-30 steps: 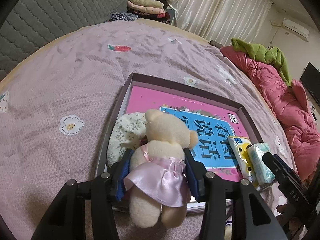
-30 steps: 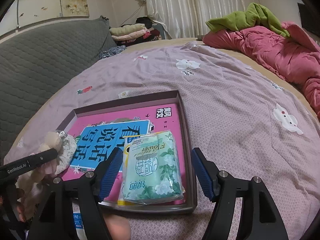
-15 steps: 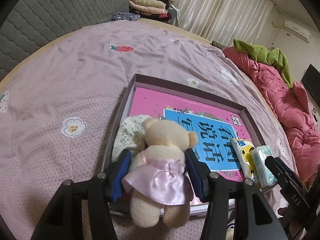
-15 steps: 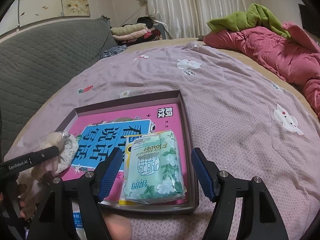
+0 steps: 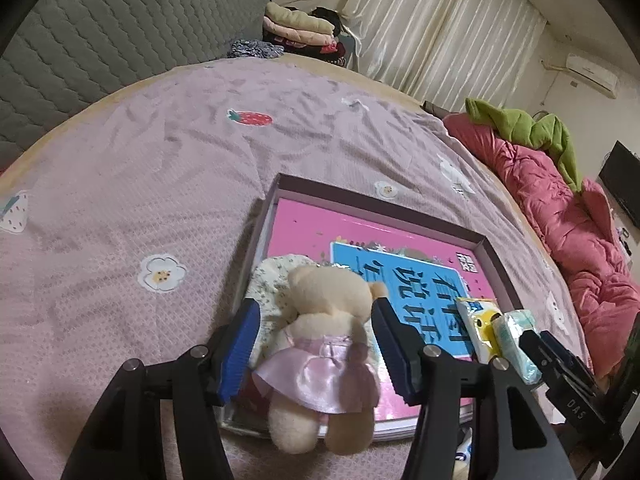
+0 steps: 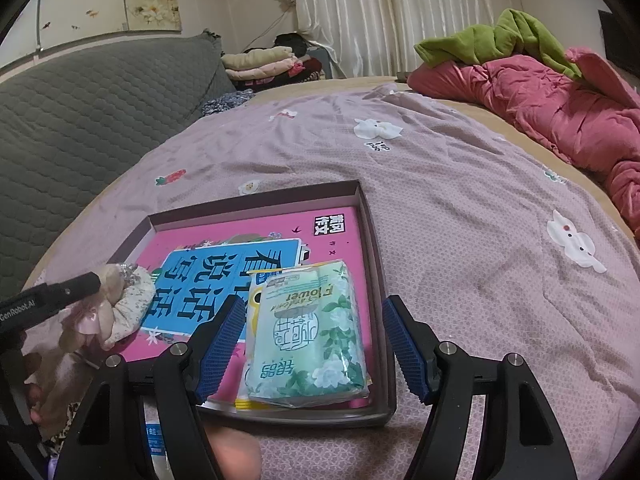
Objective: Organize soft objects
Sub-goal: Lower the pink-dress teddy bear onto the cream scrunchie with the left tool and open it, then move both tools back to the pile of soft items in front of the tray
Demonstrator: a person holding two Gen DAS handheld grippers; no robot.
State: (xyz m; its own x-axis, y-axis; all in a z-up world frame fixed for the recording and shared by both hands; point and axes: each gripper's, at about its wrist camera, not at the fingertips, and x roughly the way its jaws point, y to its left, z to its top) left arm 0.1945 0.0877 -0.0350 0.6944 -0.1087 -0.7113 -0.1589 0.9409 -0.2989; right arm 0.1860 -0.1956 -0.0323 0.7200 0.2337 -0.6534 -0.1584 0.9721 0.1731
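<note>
Plush teddy bear (image 5: 328,344) between just-widened left gripper (image 5: 316,348) jaws, unclamped; right gripper (image 6: 312,350) jaws apart around tissue pack (image 6: 308,336).

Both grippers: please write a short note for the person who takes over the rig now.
Left gripper: jaws have just been opening; the teddy bear sits between them, pads clear of it. The bear lies over the near rim of the tray, legs hanging outside, head beside the floral cloth.
Right gripper: open, around the tissue pack without touching.
Done: tissue pack lies in the tray on the yellow pack and the book.
Left: withdraw both grippers; perhaps push the bear fully in.
</note>
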